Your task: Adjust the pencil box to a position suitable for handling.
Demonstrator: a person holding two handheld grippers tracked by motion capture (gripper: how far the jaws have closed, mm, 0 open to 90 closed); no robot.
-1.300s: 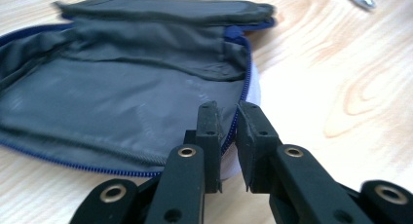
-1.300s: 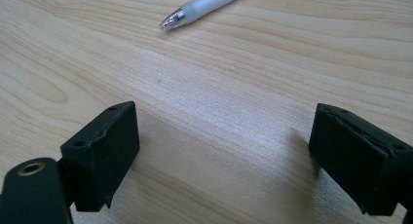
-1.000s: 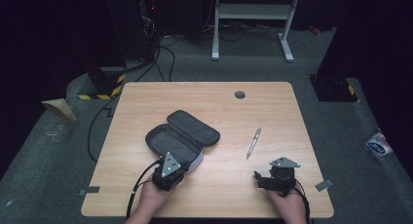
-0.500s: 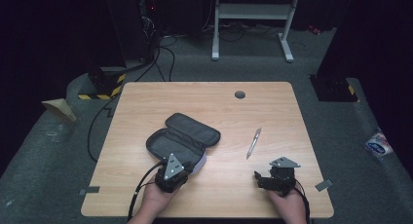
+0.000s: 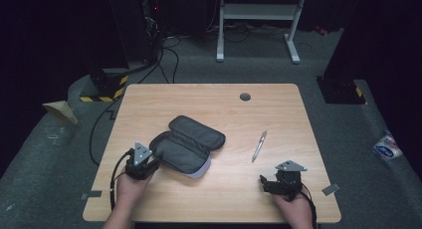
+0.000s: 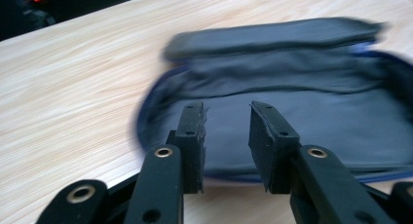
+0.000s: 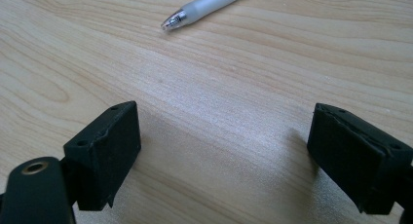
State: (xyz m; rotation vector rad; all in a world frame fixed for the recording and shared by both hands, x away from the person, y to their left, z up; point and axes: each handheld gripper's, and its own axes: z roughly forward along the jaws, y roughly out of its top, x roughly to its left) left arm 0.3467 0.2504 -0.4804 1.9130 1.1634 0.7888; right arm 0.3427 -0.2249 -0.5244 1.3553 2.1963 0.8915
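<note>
Table [image 5: 298,109] lit evenly from overhead, surroundings black; pencil case [image 6: 302,112] smeared by motion blur; soft shadows beneath the right gripper [image 7: 224,160] jaws.

Black gripper [image 5: 149,165] bodies, grey triangular plates, trailing cables.

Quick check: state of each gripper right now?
Left gripper: open with a narrow gap, holding nothing, fingers at the near edge of the open pencil case.
Right gripper: wide open, empty, short of the pen.
</note>
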